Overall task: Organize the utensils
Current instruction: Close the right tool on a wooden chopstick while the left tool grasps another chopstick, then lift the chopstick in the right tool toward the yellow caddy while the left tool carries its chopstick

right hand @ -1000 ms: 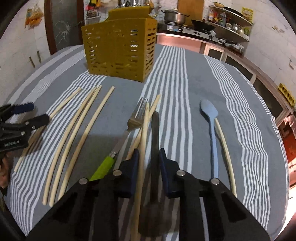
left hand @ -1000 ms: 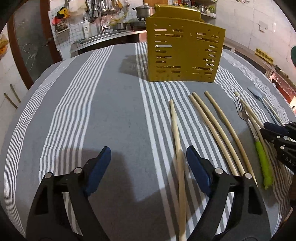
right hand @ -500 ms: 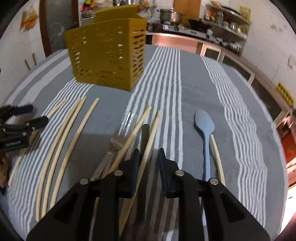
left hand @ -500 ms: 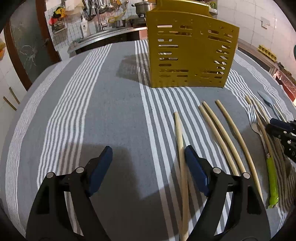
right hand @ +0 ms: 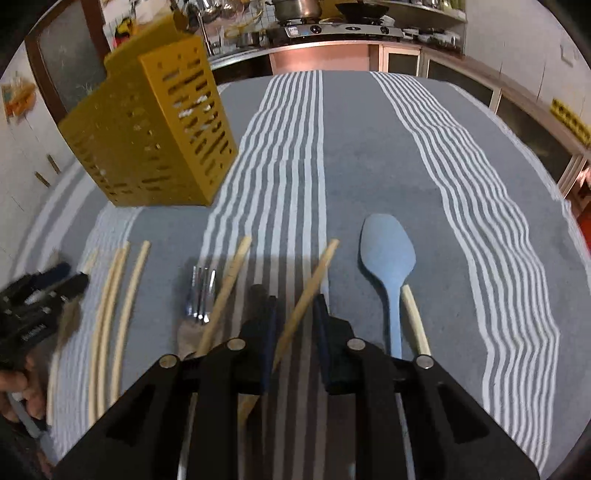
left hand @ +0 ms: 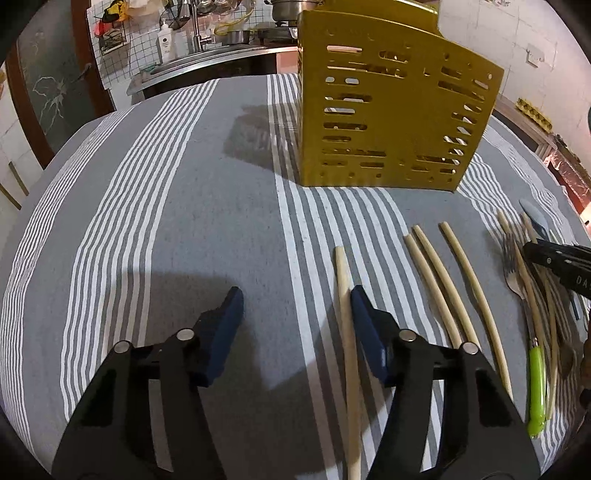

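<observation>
A yellow slotted utensil holder (left hand: 391,122) stands on the striped cloth; it also shows in the right wrist view (right hand: 147,140). Several wooden sticks (left hand: 436,280) lie in front of it. My left gripper (left hand: 295,314) is open, low over the cloth, with one stick (left hand: 345,295) just inside its right finger. My right gripper (right hand: 295,314) is shut on a wooden chopstick (right hand: 314,277), lifted and tilted. A green-handled fork (left hand: 532,376), a dark utensil (right hand: 258,295) and a blue spoon (right hand: 388,254) lie near it.
The grey cloth with white stripes (left hand: 166,221) covers the table. A short pale stick (right hand: 413,317) lies beside the blue spoon. A kitchen counter with a sink (left hand: 207,62) and a stove (right hand: 332,29) stand beyond the table's far edge.
Both grippers moved forward toward the holder. My right gripper rose and turned, and the chopstick in it now stands clear of the dark utensil and fork. My left gripper closed partly.
</observation>
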Action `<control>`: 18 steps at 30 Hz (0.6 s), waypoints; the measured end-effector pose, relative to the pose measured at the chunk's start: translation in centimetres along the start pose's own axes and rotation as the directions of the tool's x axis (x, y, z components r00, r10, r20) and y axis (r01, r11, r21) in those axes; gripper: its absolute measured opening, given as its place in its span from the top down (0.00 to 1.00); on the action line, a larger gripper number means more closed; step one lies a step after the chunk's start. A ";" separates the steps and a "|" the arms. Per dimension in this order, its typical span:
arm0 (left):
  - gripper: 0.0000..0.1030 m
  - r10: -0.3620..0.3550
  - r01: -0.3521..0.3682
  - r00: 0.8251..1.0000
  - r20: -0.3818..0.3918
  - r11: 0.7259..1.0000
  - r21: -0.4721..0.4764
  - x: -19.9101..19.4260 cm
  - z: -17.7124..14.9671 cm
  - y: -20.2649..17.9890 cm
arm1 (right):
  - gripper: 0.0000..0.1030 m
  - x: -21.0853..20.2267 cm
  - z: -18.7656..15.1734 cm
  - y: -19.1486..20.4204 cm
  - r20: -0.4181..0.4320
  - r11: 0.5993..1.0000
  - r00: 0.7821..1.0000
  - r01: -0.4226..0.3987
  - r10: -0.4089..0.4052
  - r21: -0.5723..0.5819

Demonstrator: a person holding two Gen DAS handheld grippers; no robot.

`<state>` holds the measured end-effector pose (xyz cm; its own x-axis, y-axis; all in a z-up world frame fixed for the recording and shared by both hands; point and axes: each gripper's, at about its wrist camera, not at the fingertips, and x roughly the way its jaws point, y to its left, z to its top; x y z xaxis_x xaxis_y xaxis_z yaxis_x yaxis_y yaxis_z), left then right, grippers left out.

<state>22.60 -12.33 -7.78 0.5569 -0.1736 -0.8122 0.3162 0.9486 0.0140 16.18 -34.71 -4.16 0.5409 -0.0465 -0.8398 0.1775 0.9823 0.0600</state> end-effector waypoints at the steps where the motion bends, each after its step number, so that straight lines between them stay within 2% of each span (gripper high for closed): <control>1: 0.48 0.003 -0.003 1.000 -0.003 1.000 0.003 0.2 0.2 -0.1 | 0.82 0.2 0.1 0.6 -0.007 0.999 1.000 0.028 -0.028 -0.029; 4: 0.50 0.027 -0.027 1.000 -0.011 0.999 0.020 0.6 0.5 -0.8 | 0.81 0.5 0.4 1.7 -0.024 0.994 0.996 0.080 -0.082 -0.077; 7: 0.65 0.033 -0.033 0.999 -0.010 0.999 0.034 1.0 0.8 -1.3 | 0.82 0.4 0.7 2.0 -0.038 0.992 0.995 0.090 -0.093 -0.086; 9: 0.95 0.030 -0.029 0.999 -0.017 0.998 0.051 0.8 0.8 -1.8 | 0.89 0.3 0.8 1.9 -0.038 0.993 0.996 0.076 -0.080 -0.089; 11: 0.96 0.021 -0.019 0.999 -0.029 0.998 0.059 0.5 0.9 -2.2 | 0.95 0.2 1.0 1.7 -0.037 0.996 0.998 0.044 -0.047 -0.072; 16: 0.96 -0.047 0.048 0.998 -0.044 0.999 0.018 -0.5 0.9 -1.4 | 0.95 -1.3 1.0 0.8 0.009 0.998 0.998 -0.057 0.057 -0.009; 18: 0.96 -0.069 0.069 0.997 -0.021 0.998 0.000 -1.4 0.9 -0.9 | 0.95 -2.6 1.1 0.5 0.050 0.996 0.995 -0.087 0.087 0.002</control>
<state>22.23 -13.19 -6.14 0.5173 -0.2331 -0.8235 0.3539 0.9343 -0.0422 15.80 -34.30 -1.33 0.5947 0.0301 -0.8034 0.1313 0.9822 0.1340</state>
